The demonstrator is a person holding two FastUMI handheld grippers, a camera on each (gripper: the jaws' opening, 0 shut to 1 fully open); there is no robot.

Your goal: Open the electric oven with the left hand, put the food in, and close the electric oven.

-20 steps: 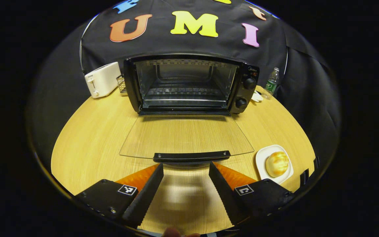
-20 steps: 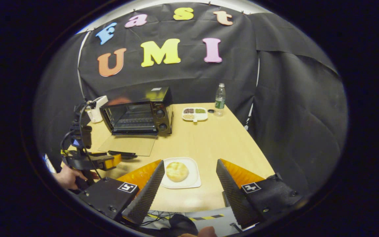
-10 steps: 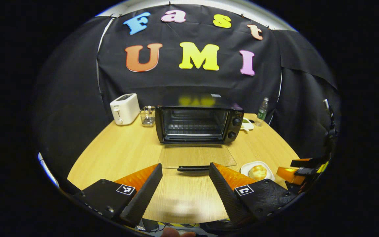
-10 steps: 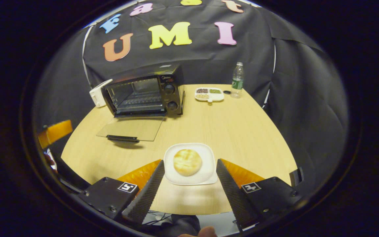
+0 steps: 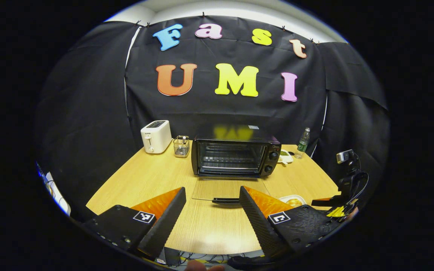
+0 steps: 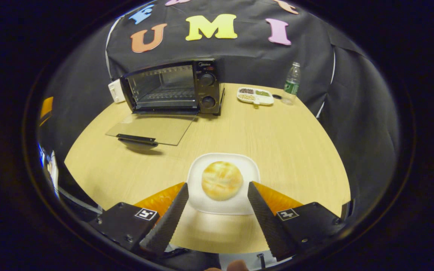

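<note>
My left gripper (image 5: 212, 210) hangs above the near edge of the table (image 5: 145, 180), level and pointed straight at the oven (image 5: 236, 156); its fingers are spread wide with nothing between them, well back from the oven. From here I see the oven door (image 5: 229, 189) folded flat onto the table, its dark handle (image 5: 225, 200) at the near edge, just beyond my fingertips; the cavity stands open with a wire rack (image 5: 231, 159) inside.

My right gripper (image 6: 217, 210) is tilted downward over the plate (image 6: 222, 184); its fingers are wide apart, flanking the near edge of the plate, and I cannot tell whether they touch it. The bun (image 6: 222, 180) sits in the middle of the plate, between and just ahead of the fingertips, not gripped. In the left gripper view the right gripper shows far off at the right, above the plate.

In the right gripper view the oven sits at the far left of the table, door down; a divided tray (image 6: 255, 96) holding small heaps of different foods lies just right of it, and a bottle (image 6: 291, 84) stands beside the tray. A toaster (image 5: 156, 131) and a small wire basket (image 5: 181, 146) stand left of the oven; what the basket holds I cannot make out.
</note>
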